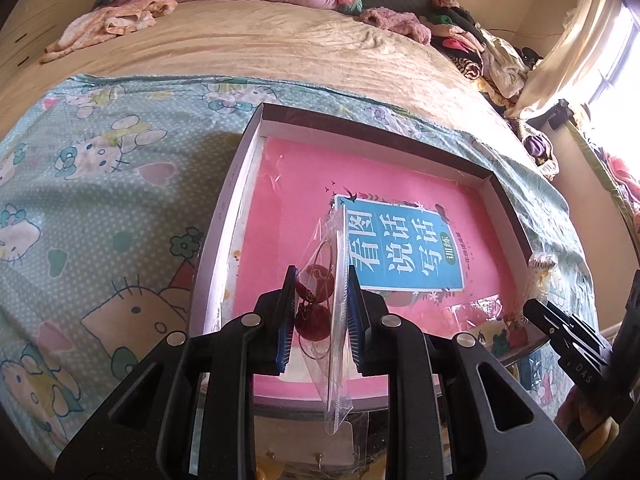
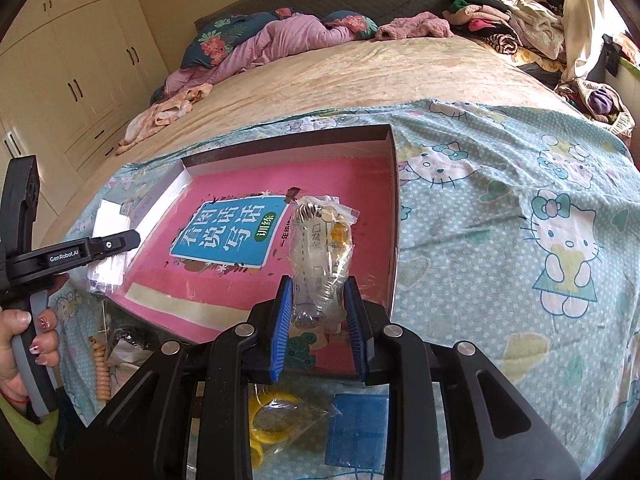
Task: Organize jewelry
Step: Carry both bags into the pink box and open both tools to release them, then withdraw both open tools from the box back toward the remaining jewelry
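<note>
Left gripper [image 1: 320, 312] fingers pinch clear bag of red earrings [image 1: 316, 300]; right gripper [image 2: 318, 320] clamps silver-jewelry bag [image 2: 320, 256]. We judge both light, slippery, crushable; hold by film edges over box [image 2: 394, 200].

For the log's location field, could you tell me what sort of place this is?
Almost certainly a home bedroom: a made bed with a Hello Kitty sheet, built-in wardrobes, and heaped clothes near a curtained window.
</note>
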Tool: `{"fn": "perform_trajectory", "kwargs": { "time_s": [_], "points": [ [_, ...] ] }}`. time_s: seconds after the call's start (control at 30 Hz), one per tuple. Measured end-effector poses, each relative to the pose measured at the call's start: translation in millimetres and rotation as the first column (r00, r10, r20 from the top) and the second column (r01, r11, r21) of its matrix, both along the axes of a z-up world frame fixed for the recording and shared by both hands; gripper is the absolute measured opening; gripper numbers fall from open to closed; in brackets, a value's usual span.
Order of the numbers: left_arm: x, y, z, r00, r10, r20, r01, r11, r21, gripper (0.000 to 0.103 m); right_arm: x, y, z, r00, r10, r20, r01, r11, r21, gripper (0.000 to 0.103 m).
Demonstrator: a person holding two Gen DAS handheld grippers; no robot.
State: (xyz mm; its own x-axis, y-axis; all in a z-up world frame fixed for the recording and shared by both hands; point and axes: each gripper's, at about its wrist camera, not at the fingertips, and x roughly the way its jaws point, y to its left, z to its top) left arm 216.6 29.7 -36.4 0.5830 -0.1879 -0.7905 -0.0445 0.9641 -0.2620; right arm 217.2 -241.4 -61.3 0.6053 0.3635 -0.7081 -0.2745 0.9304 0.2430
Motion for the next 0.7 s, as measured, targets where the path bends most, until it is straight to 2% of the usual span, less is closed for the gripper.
{"fn": "perform_trajectory", "kwargs": {
  "time_s": [0.2, 0.27, 0.3, 0.43, 0.47, 0.5, 0.57, 0.63, 0.7],
  "points": [
    [1, 0, -2, 1.0, 0.001, -0.006, -0.001, 1.0, -0.001, 0.015, 0, 2, 1, 1.0, -0.001, 0.005, 0.001, 1.0, -0.013, 0.03],
    [1, -1, -2, 1.0, 0.001, -0.006, -0.001, 1.0, -0.001, 0.015, -3, 0, 5, 1.0, -0.011, 0.018, 0.012, 1.0, -0.016, 0.045],
    [2, -1, -2, 1.0, 0.002, -0.007, -0.002, 1.0, 0.0, 0.015, -5, -1, 7, 1.0, -0.016, 0.027, 0.016, 1.0, -0.015, 0.05],
    [3, -2, -3, 1.0, 0.004, -0.006, -0.004, 1.0, 0.006, 0.016, -10, -6, 16, 0.999, -0.024, 0.047, 0.024, 1.0, 0.003, 0.055],
    [2, -1, -3, 1.0, 0.005, -0.008, -0.005, 1.0, 0.006, 0.02, -12, -8, 19, 0.998, -0.029, 0.053, 0.028, 1.0, 0.008, 0.057],
    [2, -2, -3, 1.0, 0.006, -0.008, -0.006, 1.0, 0.007, 0.035, -14, -10, 21, 0.998, -0.032, 0.059, 0.032, 0.999, 0.012, 0.058],
    [-1, -2, -1, 1.0, 0.01, 0.001, -0.01, 1.0, 0.01, 0.046, -18, -14, 27, 0.996, -0.042, 0.073, 0.041, 0.999, 0.022, 0.064],
    [-3, -1, 2, 1.0, 0.009, 0.009, -0.009, 1.0, 0.009, 0.046, -21, -16, 32, 0.995, -0.048, 0.083, 0.045, 0.999, 0.029, 0.065],
    [-7, 1, 7, 1.0, 0.009, 0.019, -0.009, 1.0, 0.004, 0.054, -25, -17, 36, 0.995, -0.048, 0.089, 0.045, 0.998, 0.034, 0.066]
  ]
}}
